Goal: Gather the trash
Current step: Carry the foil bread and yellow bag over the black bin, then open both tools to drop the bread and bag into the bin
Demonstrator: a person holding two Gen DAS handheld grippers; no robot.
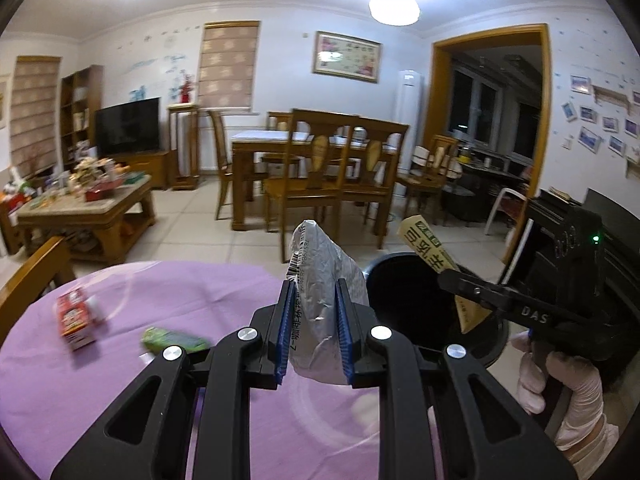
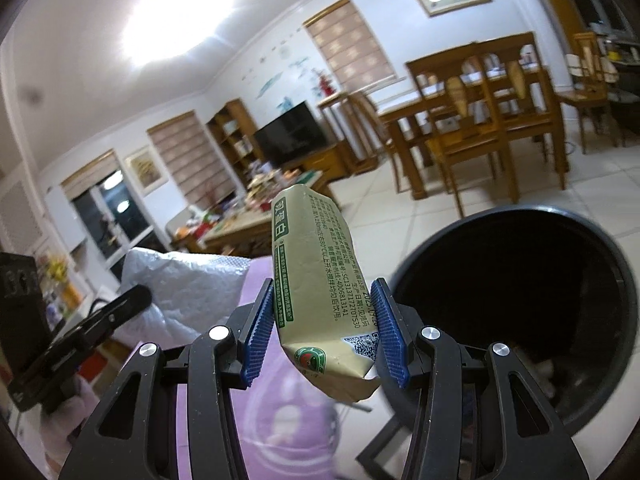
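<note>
My left gripper point(image 1: 314, 292) is shut on a crumpled silver wrapper point(image 1: 324, 280) and holds it above the edge of the purple table point(image 1: 120, 380), beside a black trash bin point(image 1: 404, 292). My right gripper point(image 2: 324, 300) is shut on a tan and green packet point(image 2: 316, 284), held up just left of the bin's rim point(image 2: 516, 280). The packet also shows in the left wrist view point(image 1: 432, 252), over the bin, and the silver wrapper shows in the right wrist view point(image 2: 188, 284). A red carton point(image 1: 76, 318) and a green wrapper point(image 1: 176, 340) lie on the table.
A wooden chair back point(image 1: 32, 276) stands at the table's left edge. Beyond are a dining table with chairs point(image 1: 316, 160), a cluttered coffee table point(image 1: 84, 204) and a tiled floor. Some pale trash point(image 2: 544, 368) lies in the bin.
</note>
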